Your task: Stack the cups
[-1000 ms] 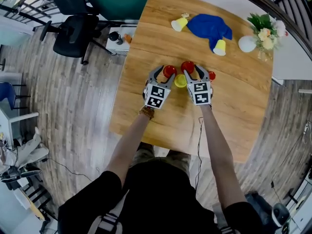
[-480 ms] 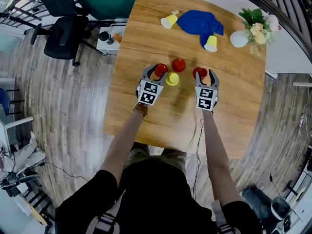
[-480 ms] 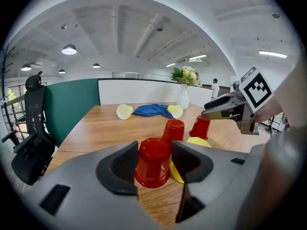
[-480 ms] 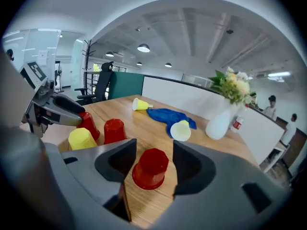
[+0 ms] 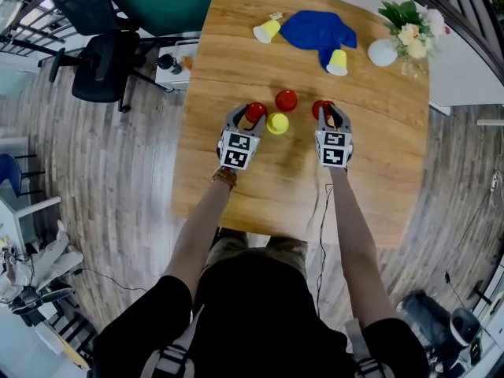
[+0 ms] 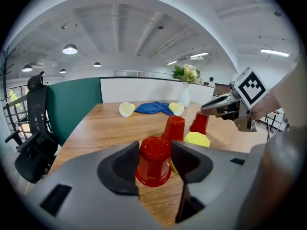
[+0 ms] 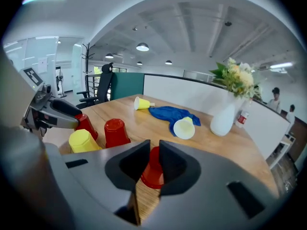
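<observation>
My right gripper (image 5: 327, 115) crossed to rightmost upside-down red plastic cup (image 7: 152, 170) on wooden worktop (image 5: 378, 172); jaws just closed, pinching it. Left gripper (image 5: 250, 116) jaws wide apart, straddling second red cup (image 6: 153, 161), no squeeze. First cup probably ready to lift and stack.

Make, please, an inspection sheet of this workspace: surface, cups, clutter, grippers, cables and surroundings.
Surface: wooden table.
Job's things: nothing stacked yet. Upside down near the grippers stand the left red cup, middle red cup, right red cup and near yellow cup. Two lying yellow cups are at the far side.
Clutter: blue cloth; white vase with flowers.
Grippers: left gripper open, jaws around the left red cup. The right gripper has just been closing its jaws and is shut on the right red cup.
Cables: thin cable along the right forearm.
Surroundings: black office chair; wood floor.
</observation>
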Available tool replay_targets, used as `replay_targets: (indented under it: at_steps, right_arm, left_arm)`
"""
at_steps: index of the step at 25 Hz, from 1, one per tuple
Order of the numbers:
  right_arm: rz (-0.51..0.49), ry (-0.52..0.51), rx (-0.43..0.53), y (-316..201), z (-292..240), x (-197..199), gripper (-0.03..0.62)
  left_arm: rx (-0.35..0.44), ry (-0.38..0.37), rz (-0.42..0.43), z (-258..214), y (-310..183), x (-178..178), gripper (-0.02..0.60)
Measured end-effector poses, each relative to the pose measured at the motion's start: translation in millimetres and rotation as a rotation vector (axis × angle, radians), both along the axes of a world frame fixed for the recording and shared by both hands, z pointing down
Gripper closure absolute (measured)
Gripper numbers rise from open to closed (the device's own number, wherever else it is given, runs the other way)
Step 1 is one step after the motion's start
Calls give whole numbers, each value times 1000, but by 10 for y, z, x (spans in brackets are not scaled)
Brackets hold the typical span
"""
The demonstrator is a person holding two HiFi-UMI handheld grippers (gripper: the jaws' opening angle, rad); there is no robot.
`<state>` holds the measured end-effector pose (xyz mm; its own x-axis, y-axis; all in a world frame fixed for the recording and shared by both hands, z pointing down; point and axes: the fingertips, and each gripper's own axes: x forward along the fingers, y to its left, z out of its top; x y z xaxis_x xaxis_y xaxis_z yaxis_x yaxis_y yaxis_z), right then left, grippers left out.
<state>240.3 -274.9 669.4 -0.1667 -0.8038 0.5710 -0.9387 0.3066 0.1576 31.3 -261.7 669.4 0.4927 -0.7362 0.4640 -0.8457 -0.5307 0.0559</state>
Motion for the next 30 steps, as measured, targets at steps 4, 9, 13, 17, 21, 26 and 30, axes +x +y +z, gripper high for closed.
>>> replay_targets:
  at_steps: [4,9,13,17,21,26,30]
  right_arm:
    - [-13,0,37,78,-147,-43,553]
    - [-1,27,38,99,-154,76,401]
    - [13,23,-15,42,20,197,330]
    - [4,5,-59,-32,176,250,326]
    - [4,-18,-99,-67,293,249,359]
    - [5,-13,-79,-11,130,221,362]
    - [-28,-29,-32,340,-153,54,362]
  left_arm:
    - [-2,-15,9,-6,117,-24,356]
    - [-8,-16,24,-5,313,-68,356]
    - [-5,-29,36,-1,513,-91,356]
    - [-22,-41,62,27,737,-39,356]
    - [-27,-66,116,72,974,47,356]
    - [-44,-72,146,79,1129,30,356]
    - [-48,-77,161,65,1215,-49,356]
